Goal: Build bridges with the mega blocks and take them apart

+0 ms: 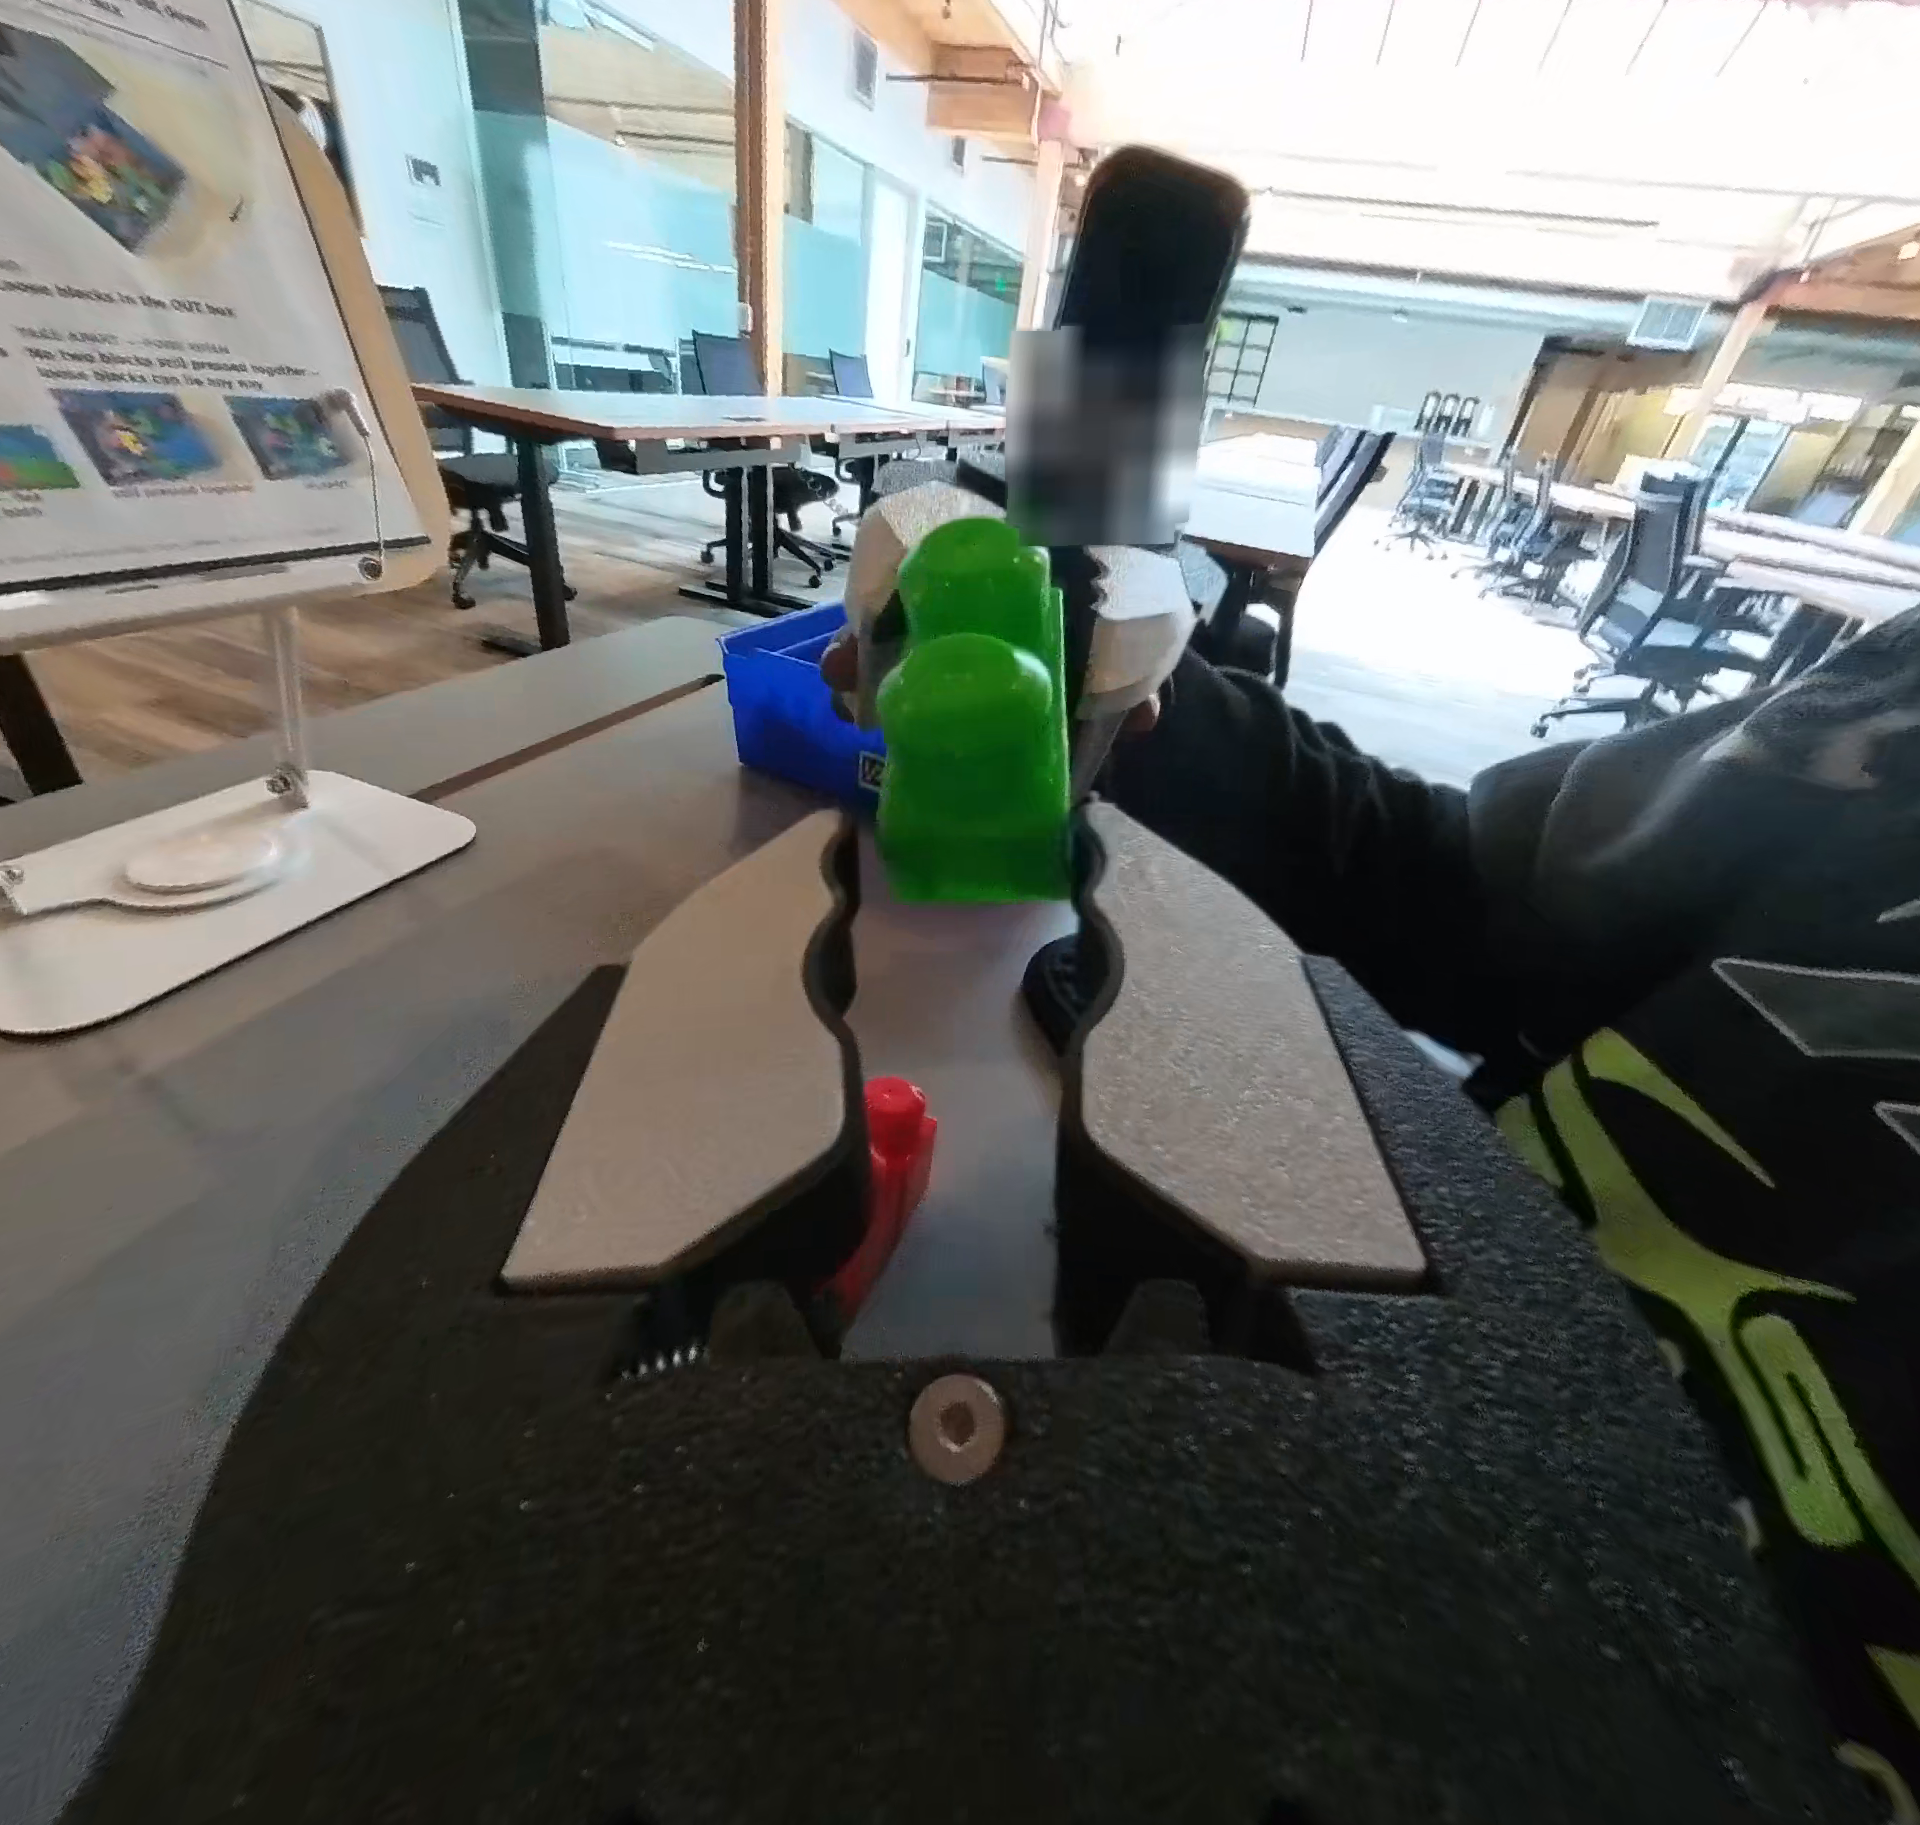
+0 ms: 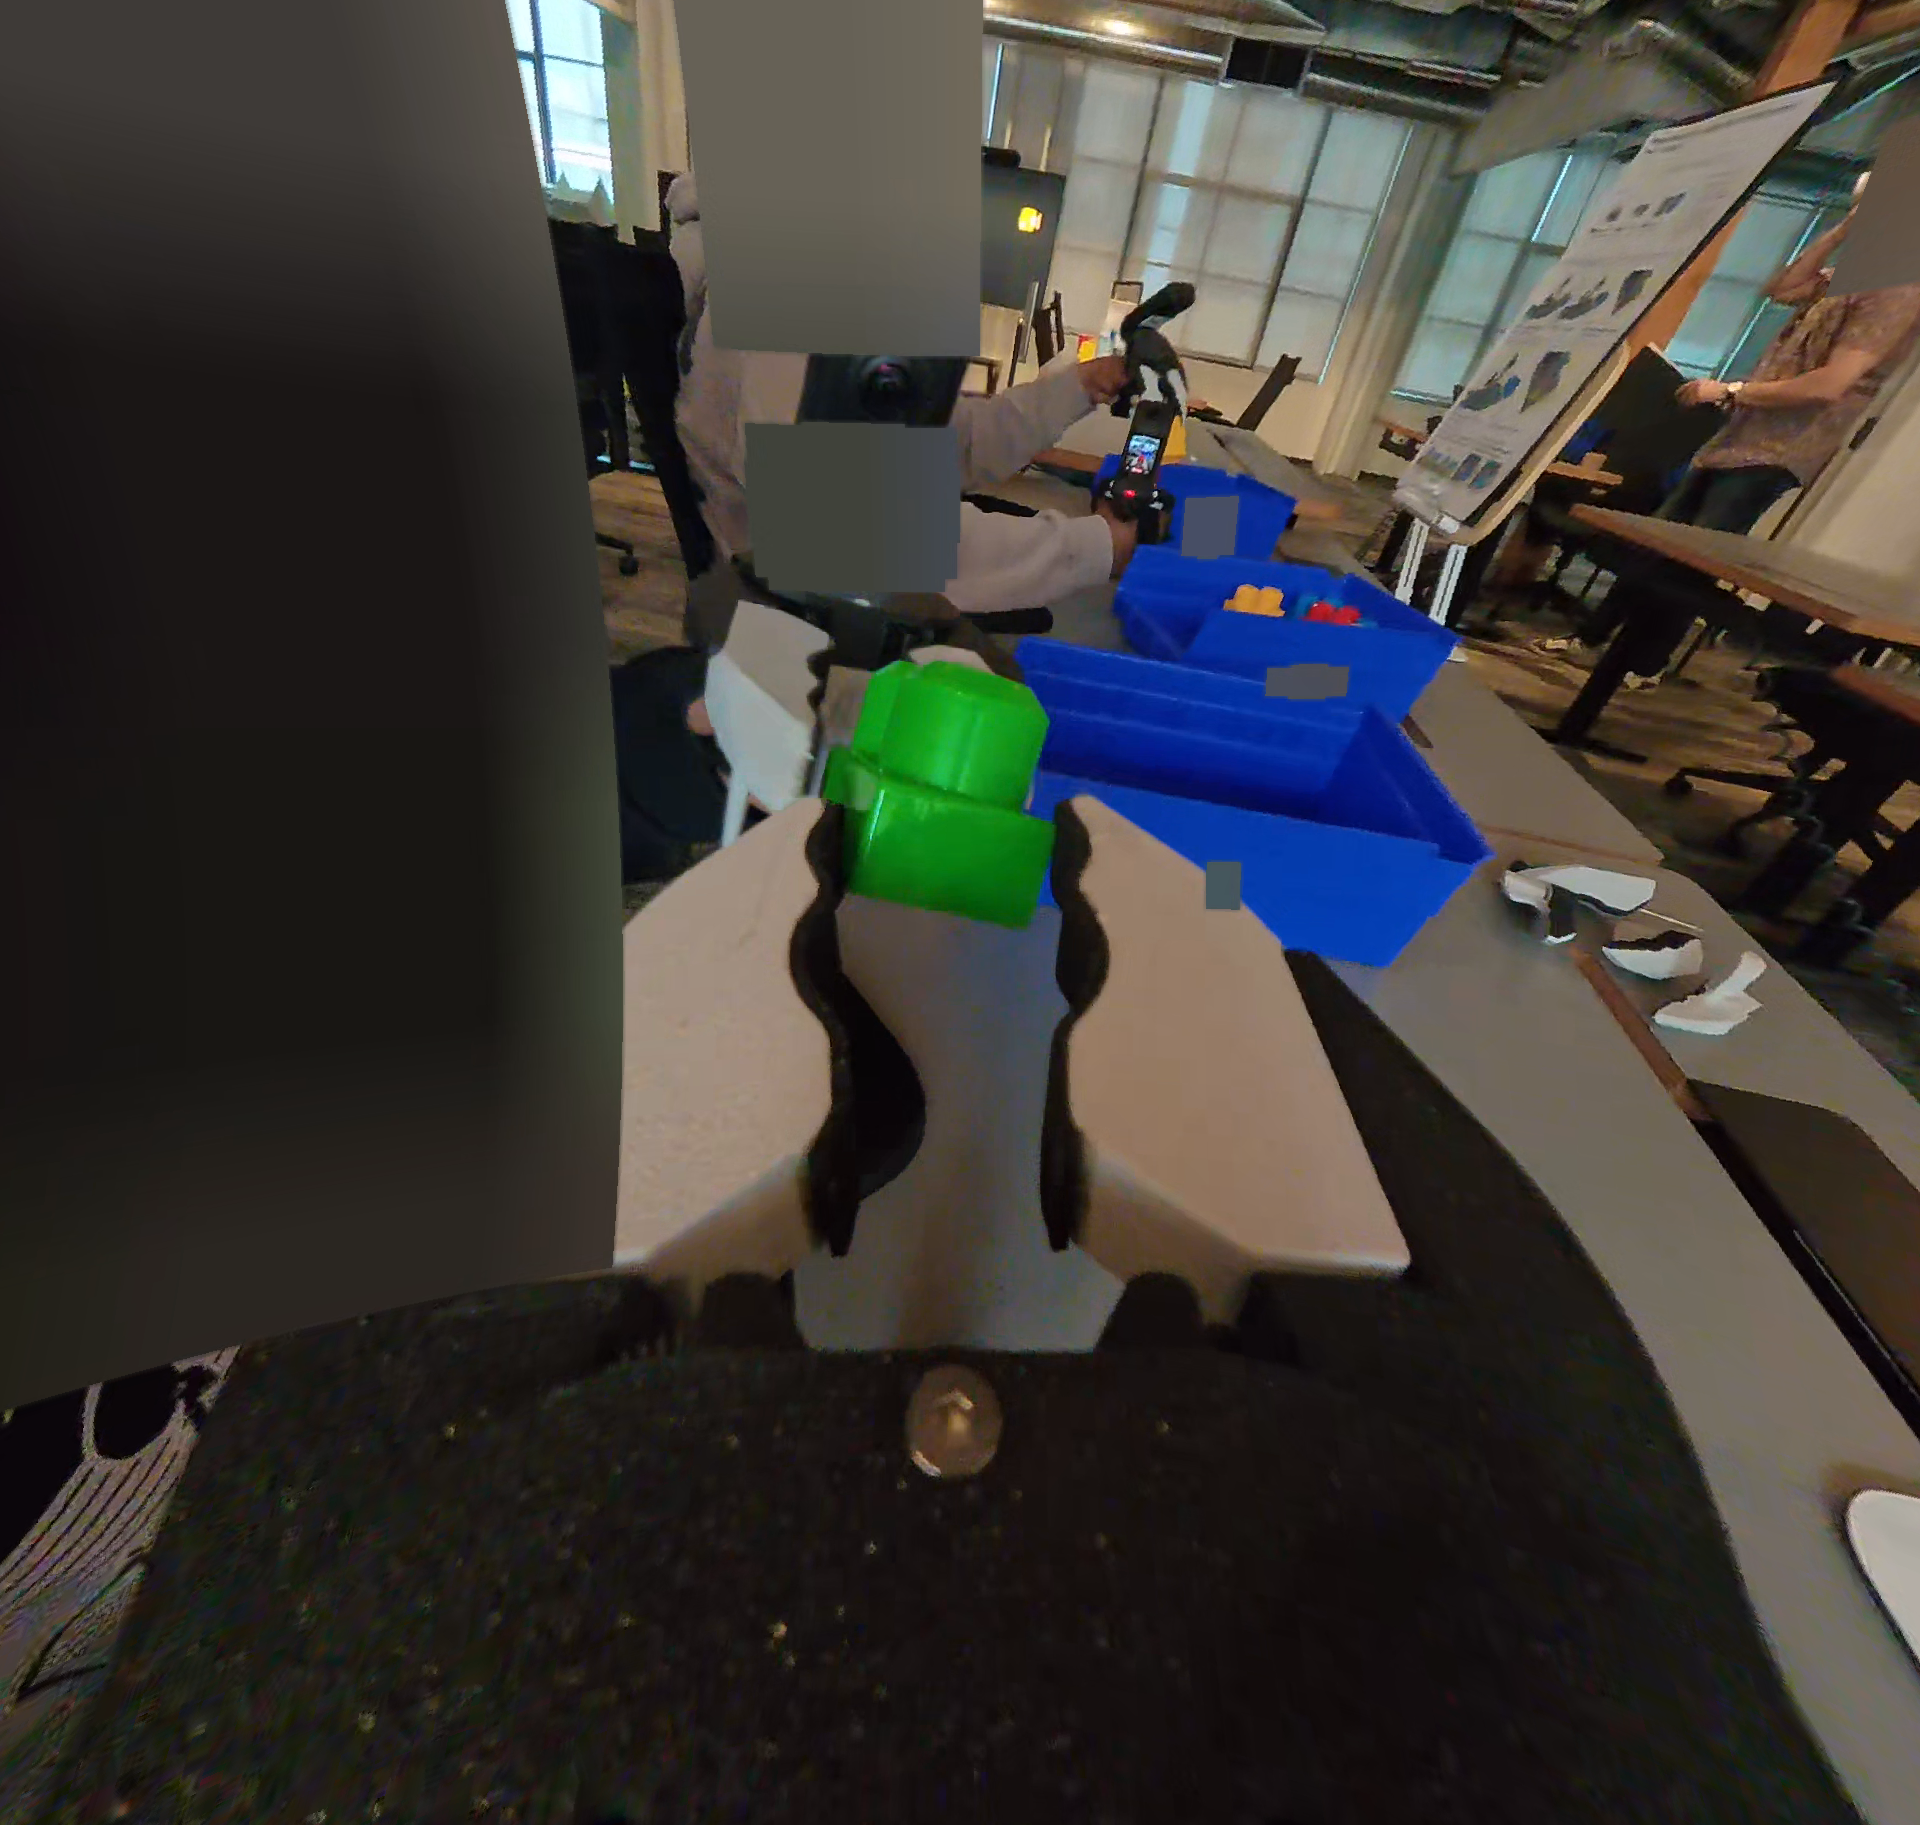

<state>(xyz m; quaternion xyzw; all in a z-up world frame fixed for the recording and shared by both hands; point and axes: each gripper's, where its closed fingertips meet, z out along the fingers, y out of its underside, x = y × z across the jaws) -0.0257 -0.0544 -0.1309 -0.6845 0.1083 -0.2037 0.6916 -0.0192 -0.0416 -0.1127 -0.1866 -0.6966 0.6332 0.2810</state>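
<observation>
A green mega block piece [image 1: 977, 736] is up in the air over the table, held from both ends. My left gripper [image 1: 966, 840] is shut on its near end. My right gripper [image 2: 945, 830] is shut on the same green piece [image 2: 935, 840], whose stud points up in the right wrist view. The right gripper's fingers [image 1: 1138, 622] show beyond the block in the left wrist view. A red block [image 1: 894, 1183] lies on the dark table [image 1: 312, 1100], partly hidden under my left finger.
A blue bin [image 1: 790, 715] stands just behind the green piece. More blue bins [image 2: 1247, 819] run along the table, one with yellow and red blocks [image 2: 1288, 606]. An instruction sheet on a white stand [image 1: 208, 871] is at left. Loose white parts [image 2: 1621, 934] lie at right. The tips of both grippers are at nearly the same place.
</observation>
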